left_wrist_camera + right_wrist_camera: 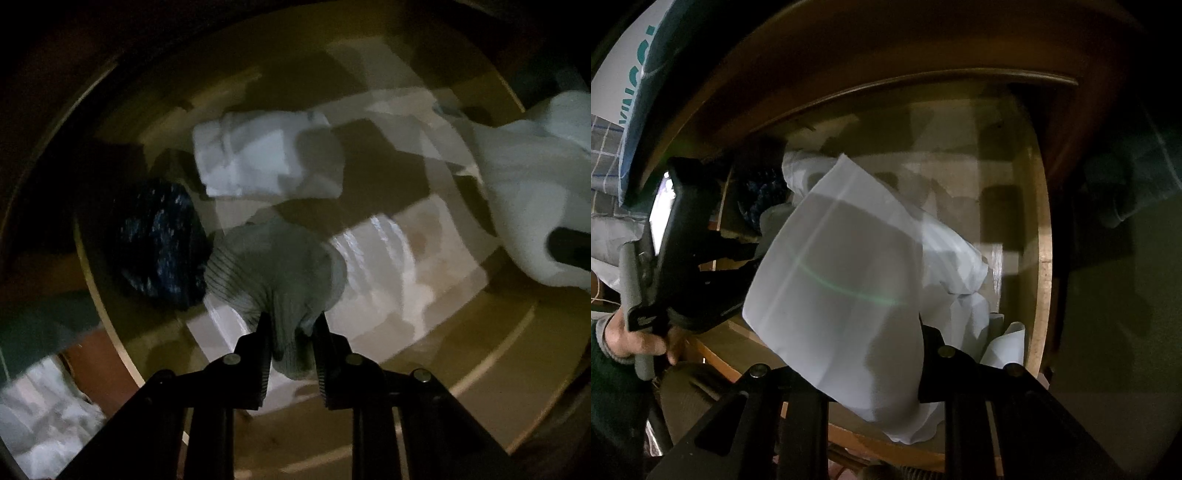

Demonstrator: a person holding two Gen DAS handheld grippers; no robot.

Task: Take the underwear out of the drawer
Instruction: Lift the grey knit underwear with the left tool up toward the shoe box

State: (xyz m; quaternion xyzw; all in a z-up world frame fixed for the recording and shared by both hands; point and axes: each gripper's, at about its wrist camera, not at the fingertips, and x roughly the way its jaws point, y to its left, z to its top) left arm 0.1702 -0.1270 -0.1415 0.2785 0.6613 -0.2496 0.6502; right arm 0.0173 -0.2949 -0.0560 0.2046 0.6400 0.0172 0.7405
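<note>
Inside an open wooden drawer (110, 280), garments lie loose on the pale liner so that each can be picked singly: a dark speckled piece (159, 240) at far left, a folded white piece (266, 155) beyond it towards the middle, and a grey ribbed piece of underwear (280, 266) bunched at the centre. The left tongs (291, 325) point straight down into the drawer and are nearly closed, pinching a fold of that grey underwear between their pads; most of it appears to rest low in the drawer, so the lift looks barely begun. Further right, a large white garment (535, 192) hangs above the drawer, kept clear of the other pickup. In the right wrist view, a hand (631, 339) at the left edge grips the other tool's handle, while the right tongs (875, 369), closed tight, clamp the white garment, which drapes over the drawer's right half.
</note>
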